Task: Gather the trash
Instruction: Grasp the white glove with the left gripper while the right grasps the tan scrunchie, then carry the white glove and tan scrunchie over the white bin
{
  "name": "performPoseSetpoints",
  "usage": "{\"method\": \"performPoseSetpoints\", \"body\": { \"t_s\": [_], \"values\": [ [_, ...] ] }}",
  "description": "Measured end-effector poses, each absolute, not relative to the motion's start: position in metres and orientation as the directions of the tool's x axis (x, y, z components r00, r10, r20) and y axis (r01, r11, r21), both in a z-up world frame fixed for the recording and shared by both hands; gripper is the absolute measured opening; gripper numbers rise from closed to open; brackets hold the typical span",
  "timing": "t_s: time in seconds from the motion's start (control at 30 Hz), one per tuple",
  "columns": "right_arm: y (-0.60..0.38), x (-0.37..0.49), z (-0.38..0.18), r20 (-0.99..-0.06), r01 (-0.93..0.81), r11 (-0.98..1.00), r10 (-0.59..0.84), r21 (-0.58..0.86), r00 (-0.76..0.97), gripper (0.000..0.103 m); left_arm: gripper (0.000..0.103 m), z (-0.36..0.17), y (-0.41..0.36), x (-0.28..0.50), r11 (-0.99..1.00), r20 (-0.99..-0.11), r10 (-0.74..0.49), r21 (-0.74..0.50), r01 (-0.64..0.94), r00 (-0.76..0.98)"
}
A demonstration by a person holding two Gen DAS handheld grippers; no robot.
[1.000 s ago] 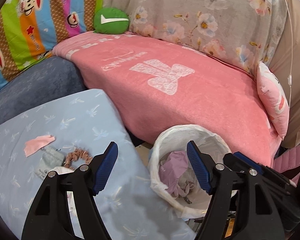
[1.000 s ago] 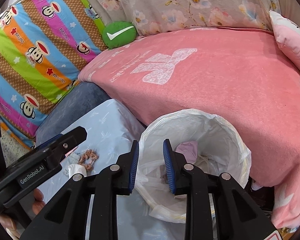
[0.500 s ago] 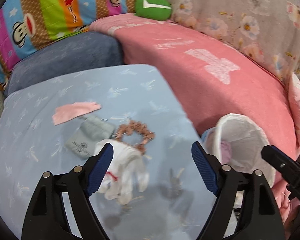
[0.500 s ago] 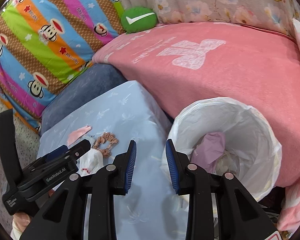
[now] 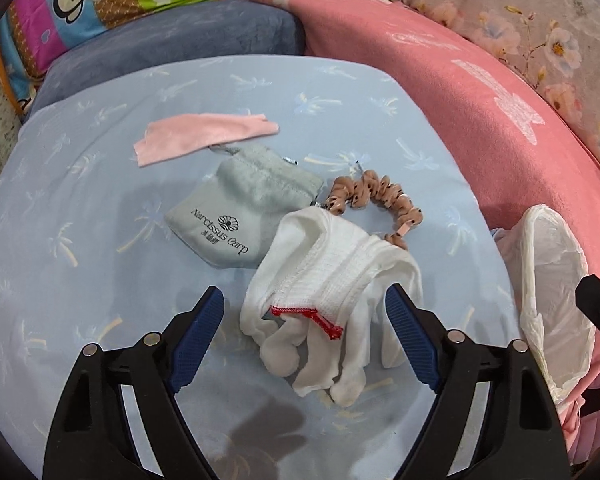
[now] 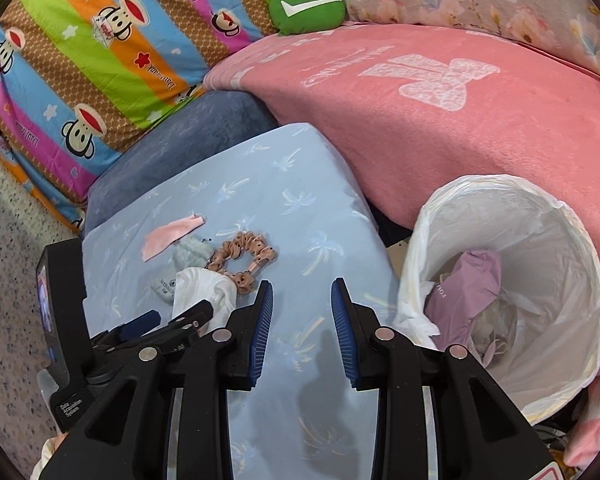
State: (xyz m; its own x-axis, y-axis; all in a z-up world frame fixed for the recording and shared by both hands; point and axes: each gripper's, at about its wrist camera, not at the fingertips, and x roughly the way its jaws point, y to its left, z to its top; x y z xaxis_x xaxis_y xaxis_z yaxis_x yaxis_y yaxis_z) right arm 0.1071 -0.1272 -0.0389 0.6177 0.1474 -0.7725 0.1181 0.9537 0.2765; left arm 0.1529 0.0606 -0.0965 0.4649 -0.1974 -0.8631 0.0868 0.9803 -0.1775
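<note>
Left hand-held gripper (image 5: 304, 344) brought down from the bin (image 6: 540, 280) to the white glove (image 5: 332, 280), jaws just opened wide around it, right hand-held gripper (image 6: 300, 336) partly open, nothing held.

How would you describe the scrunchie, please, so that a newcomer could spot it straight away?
Start at the pale blue palm-print cushion beside the white-lined trash bin. Among the small heap on it, the peach fabric scrunchie with dark dots curls behind the crumpled white knit glove, right of the grey drawstring pouch. It alone is ruffled and ring-shaped.

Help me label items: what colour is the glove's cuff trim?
Red stitching on the white glove, clearest in the left wrist view.
</note>
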Motion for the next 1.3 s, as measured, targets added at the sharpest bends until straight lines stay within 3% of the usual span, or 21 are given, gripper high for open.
{"method": "performPoseSetpoints", "body": {
  "t_s": [0.23,0.3,0.37,0.8,1.1,1.3],
  "values": [
    [-0.111,0.122,-0.05,-0.791,0.104,0.961,0.147,0.256,0.594,0.03,0.047,-0.109,0.062,0.157,0.974,-0.877,-0.225,-0.202,0.1,0.425],
    [-0.106,0.126,-0.053,-0.795,0.101,0.963,0.146,0.252,0.588,0.03,0.026,-0.109,0.063,0.157,0.974,-0.877,-0.228,-0.201,0.106,0.423],
    [-0.101,0.131,-0.056,-0.8,0.096,0.964,0.147,0.248,0.582,0.03,0.017,-0.105,0.069,0.157,0.968,-0.873,-0.25,-0.226,0.107,0.418],
    [-0.065,0.175,-0.087,-0.831,0.074,0.97,0.157,0.231,0.533,0.03,0.017,-0.052,0.118,0.157,0.963,-0.803,-0.258,-0.258,0.077,0.537],
    [-0.055,0.201,-0.113,-0.855,0.087,0.973,0.145,0.215,0.498,0.03,0.017,-0.049,0.123,0.18,0.971,-0.794,-0.228,-0.224,0.078,0.564],
    [-0.051,0.206,-0.124,-0.864,0.094,0.976,0.127,0.196,0.487,0.017,0.017,-0.053,0.12,0.185,0.97,-0.795,-0.234,-0.227,0.082,0.559]
  ]
}}
